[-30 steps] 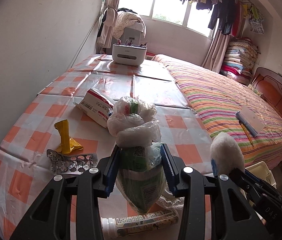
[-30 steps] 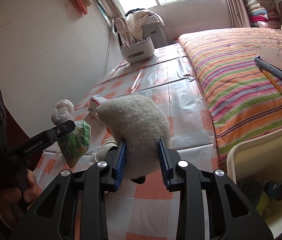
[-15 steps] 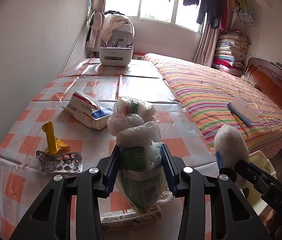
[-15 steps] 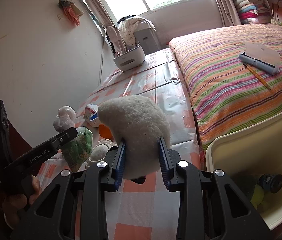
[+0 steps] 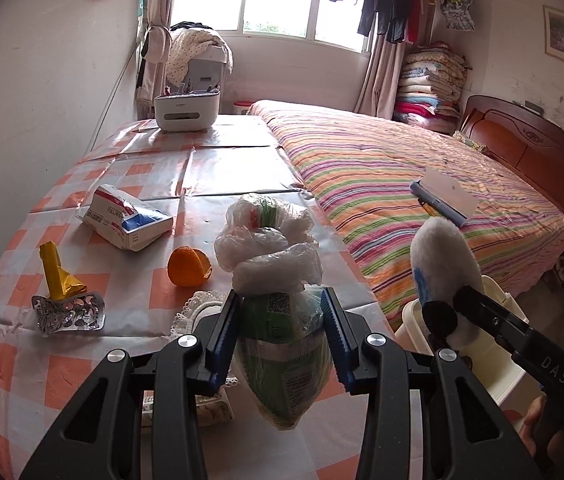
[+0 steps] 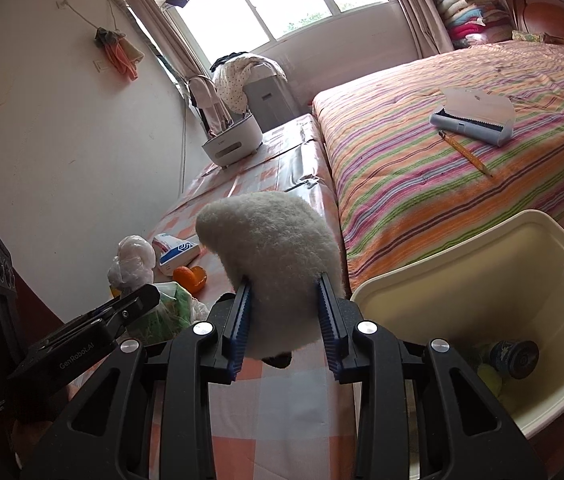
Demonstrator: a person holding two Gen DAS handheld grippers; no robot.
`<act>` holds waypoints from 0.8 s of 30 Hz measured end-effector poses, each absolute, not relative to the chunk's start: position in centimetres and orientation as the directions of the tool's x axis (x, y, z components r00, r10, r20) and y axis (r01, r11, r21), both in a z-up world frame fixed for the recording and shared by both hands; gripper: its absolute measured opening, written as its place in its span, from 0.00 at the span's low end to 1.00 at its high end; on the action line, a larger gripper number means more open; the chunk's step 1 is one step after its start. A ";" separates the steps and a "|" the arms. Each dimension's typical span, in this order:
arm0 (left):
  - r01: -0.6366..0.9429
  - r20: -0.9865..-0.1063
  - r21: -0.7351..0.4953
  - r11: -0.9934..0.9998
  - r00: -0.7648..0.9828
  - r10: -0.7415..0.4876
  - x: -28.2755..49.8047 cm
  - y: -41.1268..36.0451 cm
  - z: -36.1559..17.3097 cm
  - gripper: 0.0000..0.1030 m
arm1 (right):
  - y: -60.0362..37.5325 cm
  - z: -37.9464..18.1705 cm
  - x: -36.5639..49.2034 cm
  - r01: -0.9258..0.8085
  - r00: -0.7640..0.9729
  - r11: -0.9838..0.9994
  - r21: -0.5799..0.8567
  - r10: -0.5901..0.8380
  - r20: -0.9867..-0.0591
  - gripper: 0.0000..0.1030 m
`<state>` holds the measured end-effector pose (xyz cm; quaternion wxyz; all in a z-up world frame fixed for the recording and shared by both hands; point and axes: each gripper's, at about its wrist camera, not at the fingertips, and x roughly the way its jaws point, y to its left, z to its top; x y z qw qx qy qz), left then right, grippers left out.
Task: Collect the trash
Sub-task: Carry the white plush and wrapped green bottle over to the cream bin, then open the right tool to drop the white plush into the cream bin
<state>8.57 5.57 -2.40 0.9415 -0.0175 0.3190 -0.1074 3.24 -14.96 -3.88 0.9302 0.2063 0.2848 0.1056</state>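
Note:
My left gripper [image 5: 280, 340] is shut on a knotted clear plastic bag [image 5: 272, 276] with green packaging inside, held above the checked table [image 5: 14, 364]. My right gripper [image 6: 283, 330] is shut on a white fluffy pad [image 6: 274, 256], held over the table's right edge, beside a cream bin [image 6: 477, 276]. The bin holds a dark can [image 6: 513, 356] and something yellow-green. The pad [image 5: 443, 264] and bin [image 5: 413, 316] also show in the left wrist view. The bag [image 6: 134, 268] shows at the left of the right wrist view.
On the table lie a crushed carton [image 5: 126, 216], an orange peel [image 5: 188, 266], a yellow wrapper [image 5: 58, 270], an empty blister pack [image 5: 68, 314] and a lace-edged item [image 5: 198, 312]. A white organiser [image 5: 186, 110] stands at the far end. A striped bed [image 5: 401, 184] is to the right.
Both grippers have pulled back and risen with their loads. The right gripper has swung toward the bin, which now shows more fully. The orange peel has come into view.

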 end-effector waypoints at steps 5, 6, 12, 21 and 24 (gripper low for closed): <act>0.225 -0.594 -0.103 0.969 0.767 -0.241 8.0 3.6 -2.1 0.39 | -16.9 -4.2 2.4 -0.030 0.831 0.892 0.451 0.273 -0.485 0.30; 0.231 -0.594 -0.104 0.967 0.766 -0.246 7.8 3.3 -2.0 0.39 | -17.1 -4.2 2.2 -0.020 0.834 0.894 0.448 0.262 -0.485 0.30; 0.273 -0.599 -0.099 0.957 0.752 -0.276 7.2 1.0 -1.9 0.39 | -18.5 -4.1 0.9 0.028 0.860 0.908 0.417 0.190 -0.473 0.30; 0.330 -0.610 -0.089 0.940 0.728 -0.313 6.7 -2.2 -2.0 0.39 | -21.1 -4.5 -0.3 0.129 0.873 0.904 0.407 0.092 -0.480 0.31; 0.343 -0.610 -0.086 0.935 0.724 -0.321 6.8 -2.9 -2.0 0.39 | -22.0 -4.6 -0.5 0.160 0.874 0.902 0.401 0.060 -0.483 0.32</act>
